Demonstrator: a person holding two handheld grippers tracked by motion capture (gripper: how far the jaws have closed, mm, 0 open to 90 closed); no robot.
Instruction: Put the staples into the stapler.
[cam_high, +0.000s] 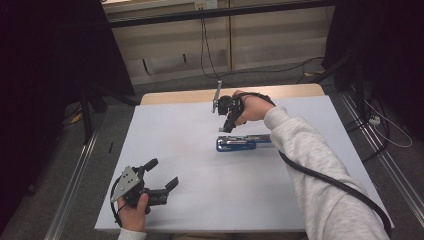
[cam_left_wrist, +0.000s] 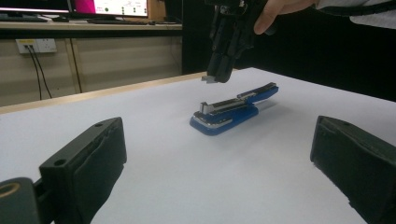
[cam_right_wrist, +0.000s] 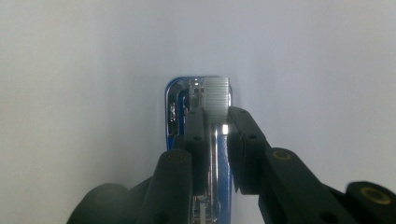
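Staple strip (cam_right_wrist: 217, 97) is pinched in the right gripper (cam_right_wrist: 215, 116), hovering over the opened blue stapler (cam_high: 243, 142) mid-desk; loading step, I'd say. Left gripper (cam_high: 162, 175) sits released near the front-left corner; next move needs careful lining-up with the channel.

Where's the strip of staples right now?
The strip of staples is pinched in the right gripper, hanging just above the front end of the open blue stapler at mid-table; in the left gripper view it sits above the stapler's raised tip.
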